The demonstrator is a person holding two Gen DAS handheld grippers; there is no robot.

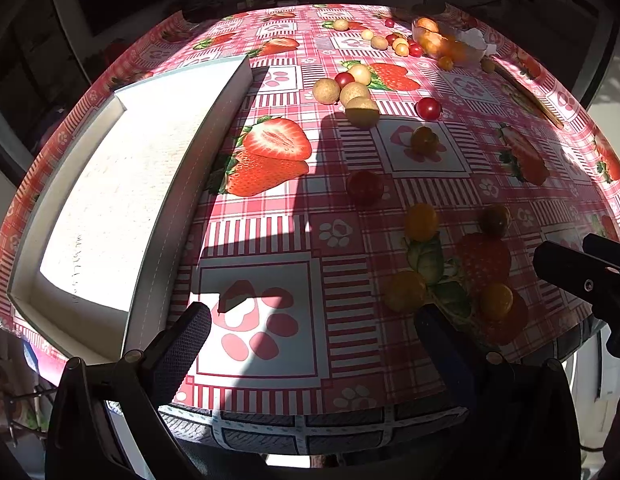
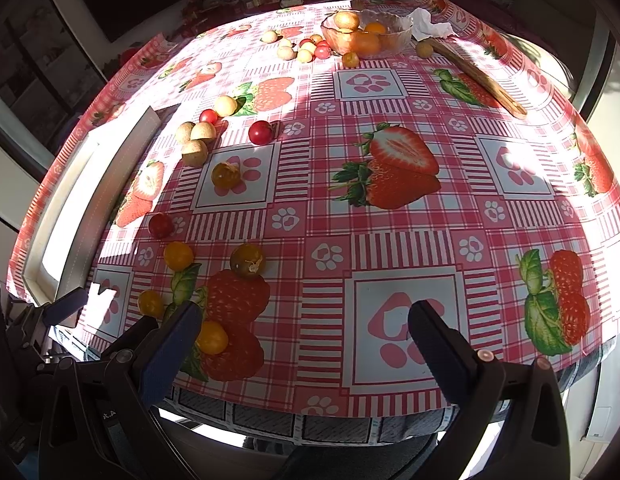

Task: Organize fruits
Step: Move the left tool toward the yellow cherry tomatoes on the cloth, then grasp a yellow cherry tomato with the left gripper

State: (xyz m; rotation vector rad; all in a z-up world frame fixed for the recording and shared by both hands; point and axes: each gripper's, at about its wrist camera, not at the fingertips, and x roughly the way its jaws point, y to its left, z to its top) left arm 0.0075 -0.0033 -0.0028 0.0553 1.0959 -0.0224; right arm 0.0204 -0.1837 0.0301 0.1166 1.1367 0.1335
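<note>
Small round fruits lie scattered over the strawberry-print tablecloth (image 2: pixel 390 248): red cherry tomatoes (image 2: pixel 260 132), yellow ones (image 2: pixel 178 255) and tan longans (image 2: pixel 194 153). A white open box (image 1: pixel 121 184) lies at the left. A glass bowl (image 2: pixel 368 36) holding several fruits stands at the far side. My left gripper (image 1: pixel 314 320) hovers open near the front edge, with nothing between its fingers; a yellow tomato (image 1: pixel 404 291) lies just ahead on its right. My right gripper (image 2: pixel 303 316) is open and empty too; a yellow tomato (image 2: pixel 211 337) lies beside its left finger.
A wooden stick (image 2: pixel 480 78) and a crumpled white tissue (image 2: pixel 432 26) lie near the bowl. The table's front edge is right under both grippers. The right gripper's body (image 1: pixel 590 276) shows at the right of the left wrist view.
</note>
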